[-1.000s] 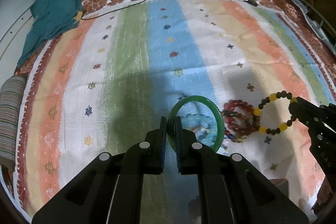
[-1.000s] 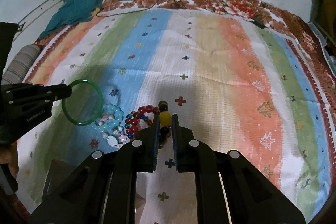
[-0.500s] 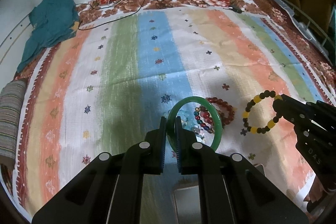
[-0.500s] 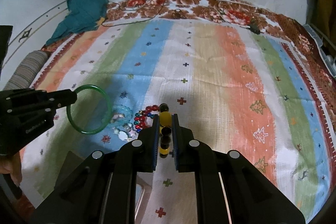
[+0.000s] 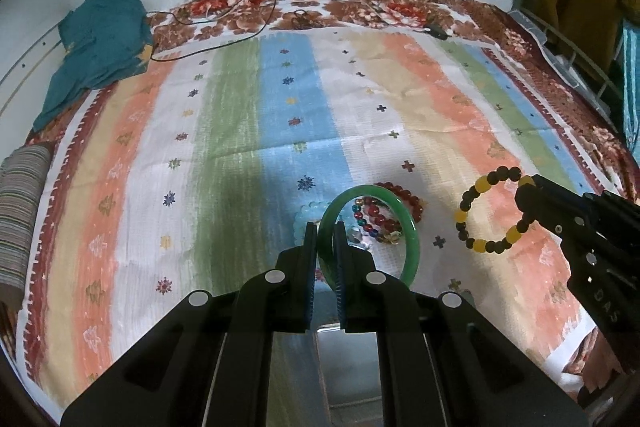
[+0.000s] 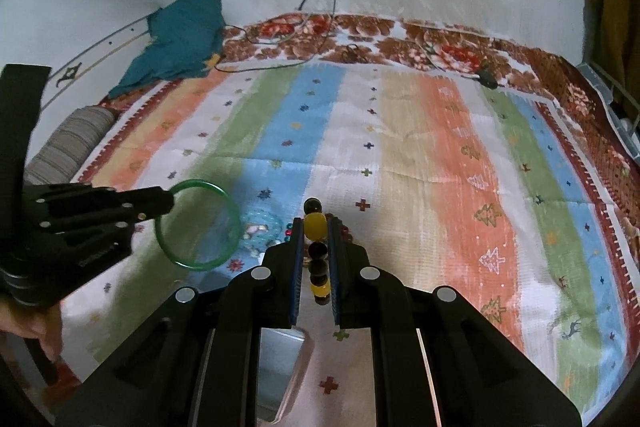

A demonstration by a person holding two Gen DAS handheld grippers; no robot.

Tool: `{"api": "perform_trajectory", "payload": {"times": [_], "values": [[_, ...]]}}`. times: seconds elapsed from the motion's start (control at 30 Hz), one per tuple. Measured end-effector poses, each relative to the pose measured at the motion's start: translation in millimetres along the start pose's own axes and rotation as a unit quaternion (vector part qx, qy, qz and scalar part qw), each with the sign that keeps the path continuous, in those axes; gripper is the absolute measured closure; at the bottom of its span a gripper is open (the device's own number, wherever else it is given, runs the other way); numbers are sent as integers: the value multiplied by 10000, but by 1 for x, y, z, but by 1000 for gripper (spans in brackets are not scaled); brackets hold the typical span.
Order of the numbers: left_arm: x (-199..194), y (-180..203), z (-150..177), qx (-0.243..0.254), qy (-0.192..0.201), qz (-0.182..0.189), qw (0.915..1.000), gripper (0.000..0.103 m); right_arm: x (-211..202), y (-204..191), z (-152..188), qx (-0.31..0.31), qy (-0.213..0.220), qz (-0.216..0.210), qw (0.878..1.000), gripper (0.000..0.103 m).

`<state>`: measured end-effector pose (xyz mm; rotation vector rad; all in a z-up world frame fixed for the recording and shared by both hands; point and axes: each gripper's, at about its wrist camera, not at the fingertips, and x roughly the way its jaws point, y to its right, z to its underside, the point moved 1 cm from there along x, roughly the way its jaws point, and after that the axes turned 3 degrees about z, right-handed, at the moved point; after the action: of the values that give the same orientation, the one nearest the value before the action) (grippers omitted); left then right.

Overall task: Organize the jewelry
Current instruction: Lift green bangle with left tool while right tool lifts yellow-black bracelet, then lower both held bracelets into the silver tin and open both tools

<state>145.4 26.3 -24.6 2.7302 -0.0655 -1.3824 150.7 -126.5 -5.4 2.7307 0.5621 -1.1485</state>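
Over the last second I've lifted both pieces clear of the bracelet pile [image 5: 376, 215] on the striped bedspread [image 5: 280, 115], so two items are out and sorting can start (a clear box [image 6: 280, 359] seems to sit just under me). My left gripper [image 5: 325, 247] pinches the green bangle [image 5: 408, 227] upright above the pile. My right gripper [image 6: 316, 255], to the pile's right, is clamped on the yellow-and-black bead bracelet [image 6: 317, 227], which hangs free. Both tools point forward, level, side by side.
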Motion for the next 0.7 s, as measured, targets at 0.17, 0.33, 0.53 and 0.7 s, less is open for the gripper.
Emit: {"api": "perform_trajectory", "payload": {"times": [0.17,0.33,0.53,0.7], "values": [[-8,9,7,63,34,76,9999,95,-12,-8,4,-71,82,-92,9999,91],[-15,14,16,88,40,93,9999,95,-22,-16,11,-122,97,-177,9997,91],[-22,16,26,102,64,88,9999,95,-31,-23,22,-165,81,-258,9995,91],[-30,17,37,89,74,63,9999,95,-35,-28,30,-181,39,-300,9994,91]]}}
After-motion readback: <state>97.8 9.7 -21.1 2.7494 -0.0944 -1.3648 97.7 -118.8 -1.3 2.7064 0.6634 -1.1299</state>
